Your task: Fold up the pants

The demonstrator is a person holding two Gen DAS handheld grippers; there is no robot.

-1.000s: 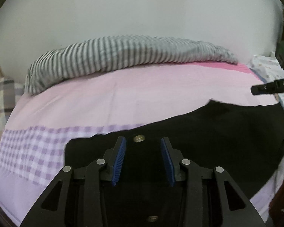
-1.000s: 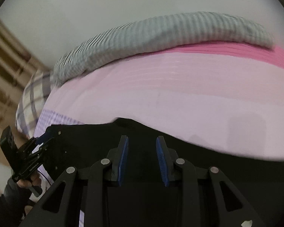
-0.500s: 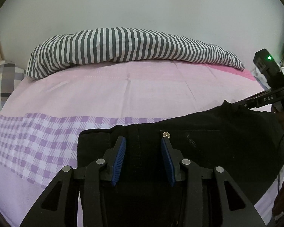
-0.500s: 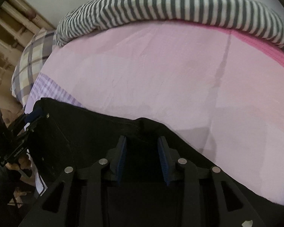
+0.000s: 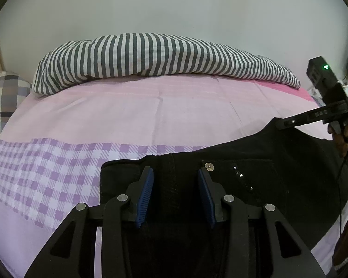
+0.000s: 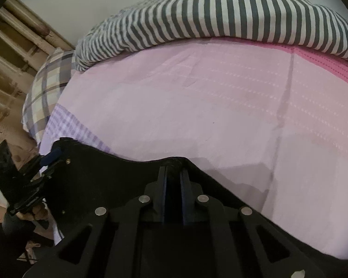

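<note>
On the pink bed sheet (image 5: 174,106), at the near edge of the bed, lie the black pants (image 5: 255,180), spread flat with the waistband end toward the left of the left wrist view. Farthest left there, a plaid pillow (image 5: 2,97) sits at the bed's edge, and a band of purple checks (image 5: 34,166) runs across the sheet up to the pants' left edge. Next comes the left gripper (image 5: 175,178), its blue pads standing apart over the dark cloth and pressing on nothing; a belt-loop strip runs between them. Just right of it a metal button (image 5: 209,166) shines on the waistband, and a short row of small studs (image 5: 240,175) dots the pocket area. The fabric is matte, deep black, and shows few wrinkles. Behind, a grey-and-white striped blanket (image 5: 150,58) lies bunched along the wall. At the right, the right gripper (image 6: 174,173) has just been closing, and its jaws are pinched together on a raised peak of the pants' far edge. That peak lifts off the sheet while the rest lies flat.
</note>
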